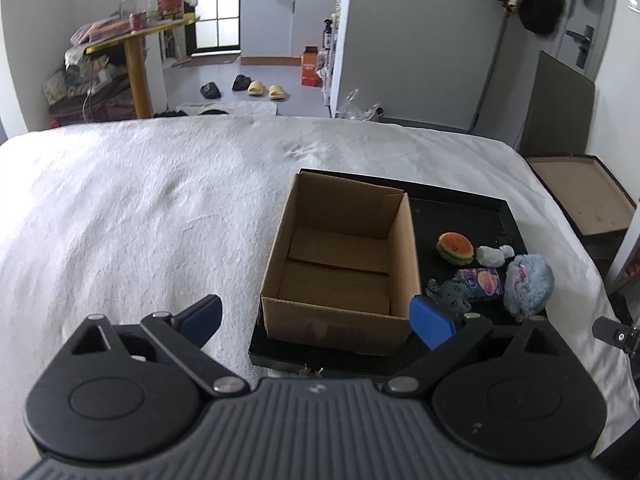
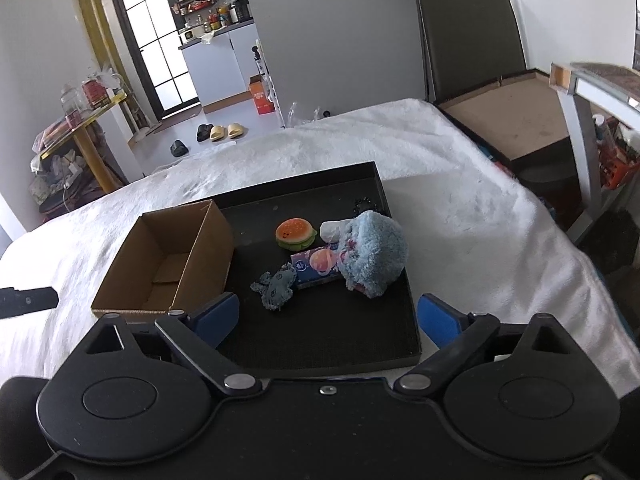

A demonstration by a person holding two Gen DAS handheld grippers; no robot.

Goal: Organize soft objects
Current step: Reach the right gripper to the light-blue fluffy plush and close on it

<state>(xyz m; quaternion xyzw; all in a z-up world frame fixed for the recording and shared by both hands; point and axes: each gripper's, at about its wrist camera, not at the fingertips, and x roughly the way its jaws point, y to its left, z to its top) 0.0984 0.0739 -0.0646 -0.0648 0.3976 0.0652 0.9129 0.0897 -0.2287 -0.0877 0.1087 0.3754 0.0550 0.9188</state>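
Note:
A black tray lies on a white blanket, also seen as the black tray from the left. An empty cardboard box stands in its left part. To the right lie a burger toy, a fluffy blue plush, a tissue pack, a grey plush and a small white toy. My left gripper is open before the box. My right gripper is open above the tray's near part, holding nothing.
The white blanket covers the bed around the tray. A dark flat box with a brown inside stands at the bed's right side. Slippers and a yellow table are on the floor beyond.

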